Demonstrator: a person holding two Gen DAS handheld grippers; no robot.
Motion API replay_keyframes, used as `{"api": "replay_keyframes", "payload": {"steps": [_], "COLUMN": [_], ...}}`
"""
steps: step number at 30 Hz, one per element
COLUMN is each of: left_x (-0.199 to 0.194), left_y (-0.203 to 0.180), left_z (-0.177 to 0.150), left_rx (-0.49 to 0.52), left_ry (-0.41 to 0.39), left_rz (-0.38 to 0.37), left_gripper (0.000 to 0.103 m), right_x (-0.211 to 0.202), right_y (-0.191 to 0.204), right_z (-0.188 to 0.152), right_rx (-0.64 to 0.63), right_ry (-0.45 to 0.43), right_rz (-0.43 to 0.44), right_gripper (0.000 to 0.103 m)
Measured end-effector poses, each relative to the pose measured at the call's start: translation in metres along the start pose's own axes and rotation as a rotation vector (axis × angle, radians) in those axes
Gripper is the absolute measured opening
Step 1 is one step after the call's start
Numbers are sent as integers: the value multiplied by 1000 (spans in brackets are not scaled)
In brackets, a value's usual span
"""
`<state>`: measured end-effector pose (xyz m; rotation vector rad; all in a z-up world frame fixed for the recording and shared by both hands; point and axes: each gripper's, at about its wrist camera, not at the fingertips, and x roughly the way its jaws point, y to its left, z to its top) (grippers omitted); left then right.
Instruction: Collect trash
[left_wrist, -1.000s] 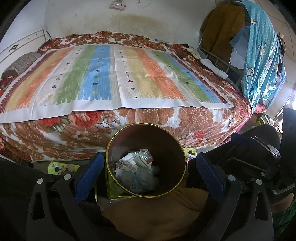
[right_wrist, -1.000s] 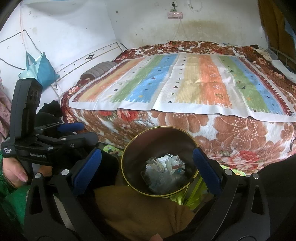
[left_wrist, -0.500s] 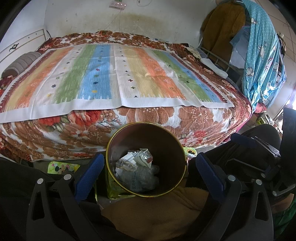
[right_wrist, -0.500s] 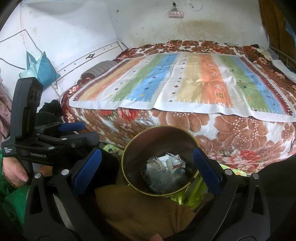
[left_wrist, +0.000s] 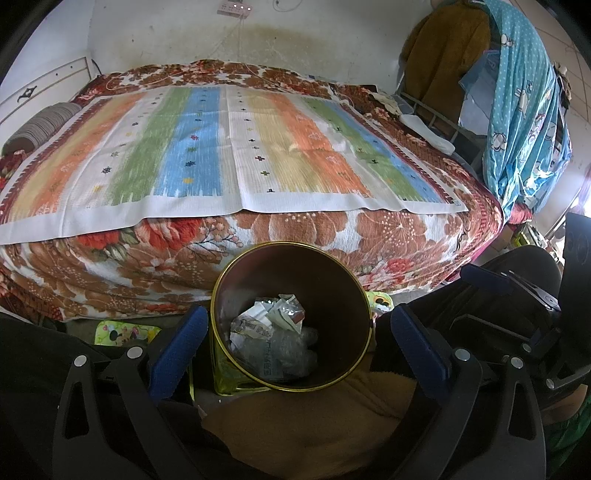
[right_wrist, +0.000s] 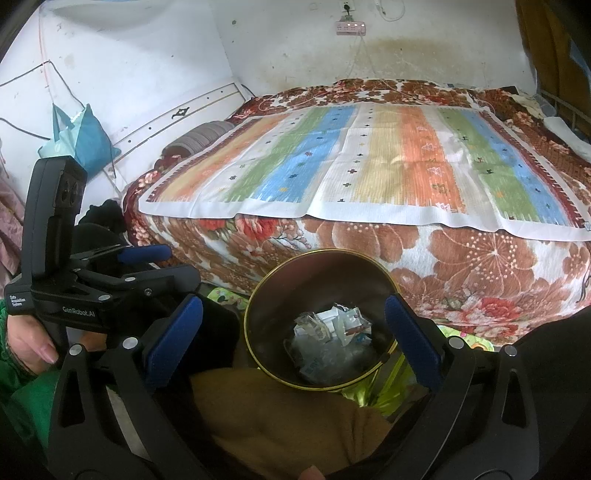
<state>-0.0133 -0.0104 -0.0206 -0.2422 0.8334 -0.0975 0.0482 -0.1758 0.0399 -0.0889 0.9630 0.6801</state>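
Note:
A round dark bin with a gold rim (left_wrist: 221, 291) stands on the floor in front of the bed, and shows in the right wrist view too (right_wrist: 258, 295). Crumpled wrappers and clear plastic trash (left_wrist: 275, 339) lie in its bottom, also seen from the right wrist (right_wrist: 328, 343). My left gripper (left_wrist: 293, 341) is open and empty, its blue pads wide on either side of the bin. My right gripper (right_wrist: 293, 338) is open and empty, also straddling the bin. The left gripper also shows at the left of the right wrist view (right_wrist: 122, 273).
A bed with a floral blanket (left_wrist: 369, 236) and a striped cloth (left_wrist: 221, 147) fills the view ahead. A brown garment (left_wrist: 314, 421) lies below the bin. Blue cloth and clothes (left_wrist: 524, 110) hang at the right. A teal bag (right_wrist: 81, 136) hangs on the left wall.

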Motion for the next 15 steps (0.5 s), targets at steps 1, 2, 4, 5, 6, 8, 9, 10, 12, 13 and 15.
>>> {"api": "replay_keyframes", "payload": {"steps": [1, 2, 4, 5, 6, 8, 9, 10, 12, 13, 15], "left_x": [0, 0, 0, 0, 0, 0, 0, 1, 1, 1, 0], "left_y": [0, -1, 0, 0, 0, 0, 0, 1, 1, 0, 0], "left_z": [0, 0, 0, 0, 0, 1, 1, 0, -2, -3, -7], "left_rx": [0, 1, 1, 1, 0, -1, -2, -6, -16, -20, -19], "left_ry": [0, 1, 1, 1, 1, 2, 4, 9, 12, 12, 13], "left_rz": [0, -1, -1, -1, 0, 1, -2, -7, -6, -9, -11], "left_gripper": [97, 97, 97, 97, 97, 97, 97, 97, 97, 97, 97], "right_x": [0, 0, 0, 0, 0, 0, 0, 0, 0, 0, 0], "right_y": [0, -2, -1, -2, -2, -2, -2, -1, -1, -2, 0], "right_z": [0, 1, 1, 1, 1, 2, 1, 1, 1, 2, 1], "right_rx": [0, 0, -1, 0, 0, 1, 2, 2, 1, 1, 1], "right_ry": [0, 0, 1, 0, 0, 0, 0, 0, 1, 1, 1], "right_rz": [0, 0, 0, 1, 0, 0, 0, 0, 0, 0, 0], "right_gripper": [94, 94, 94, 94, 94, 94, 94, 94, 94, 94, 94]}}
